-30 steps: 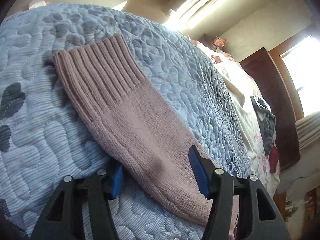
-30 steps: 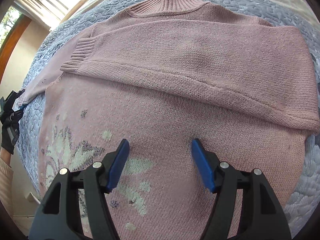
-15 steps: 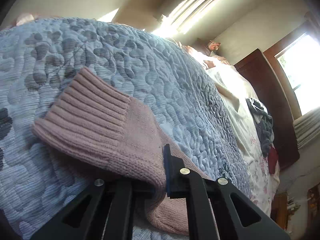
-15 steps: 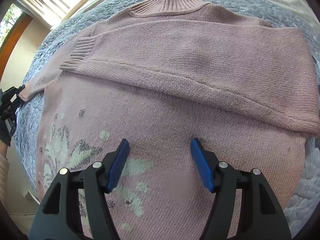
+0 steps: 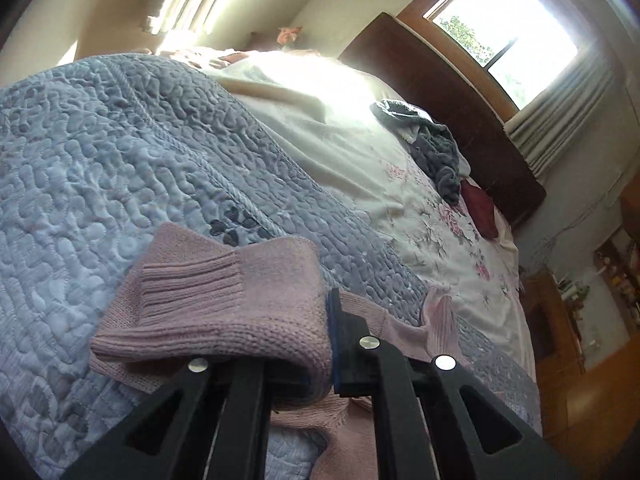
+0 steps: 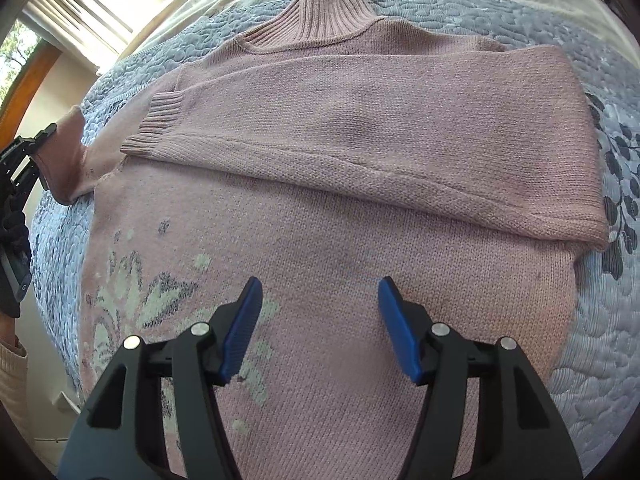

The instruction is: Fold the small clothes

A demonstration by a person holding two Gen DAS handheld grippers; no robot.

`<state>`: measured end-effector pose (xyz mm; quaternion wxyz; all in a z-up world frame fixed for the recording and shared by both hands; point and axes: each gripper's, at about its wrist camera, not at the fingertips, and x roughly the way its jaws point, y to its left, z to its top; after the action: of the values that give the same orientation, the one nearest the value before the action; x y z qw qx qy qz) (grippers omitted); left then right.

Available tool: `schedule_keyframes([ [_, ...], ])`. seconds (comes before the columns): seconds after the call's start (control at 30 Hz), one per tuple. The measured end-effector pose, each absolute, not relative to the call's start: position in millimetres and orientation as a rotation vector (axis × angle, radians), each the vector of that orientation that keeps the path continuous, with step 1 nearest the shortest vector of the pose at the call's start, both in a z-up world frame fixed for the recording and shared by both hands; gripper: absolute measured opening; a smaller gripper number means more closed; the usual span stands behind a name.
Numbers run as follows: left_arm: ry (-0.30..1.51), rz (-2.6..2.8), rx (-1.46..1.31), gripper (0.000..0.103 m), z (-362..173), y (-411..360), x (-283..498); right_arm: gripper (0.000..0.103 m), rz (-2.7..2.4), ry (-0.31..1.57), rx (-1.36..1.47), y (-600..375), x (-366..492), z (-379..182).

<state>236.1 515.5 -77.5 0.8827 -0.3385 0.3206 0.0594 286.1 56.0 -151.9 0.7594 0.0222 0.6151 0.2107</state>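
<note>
Left wrist: left claw (image 5: 320,356) clamps raised sleeve (image 5: 224,312) (right spread).

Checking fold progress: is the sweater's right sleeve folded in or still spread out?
Folded in: the sleeve lies across the sweater chest, cuff inward.

Left view low; right overhead; both show sweater (image 6: 360,200).

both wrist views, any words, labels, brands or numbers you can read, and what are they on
None can be read.
The pink sweater carries only a pale floral pattern, no text.
The shelf items by the far wall are too small and blurred to read.
A small round mark on the left gripper body is too tiny to make out.
</note>
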Motion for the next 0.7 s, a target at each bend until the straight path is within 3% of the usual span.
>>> schedule_keyframes([
  [0.33,0.757,-0.059,-0.653,0.007,-104,374,285,0.06,0.45,1.349,0.093,30,283,-157],
  [0.7,0.949,-0.071,-0.677,0.011,-184,353,284,0.06,0.456,1.356,0.107,27,282,-161],
])
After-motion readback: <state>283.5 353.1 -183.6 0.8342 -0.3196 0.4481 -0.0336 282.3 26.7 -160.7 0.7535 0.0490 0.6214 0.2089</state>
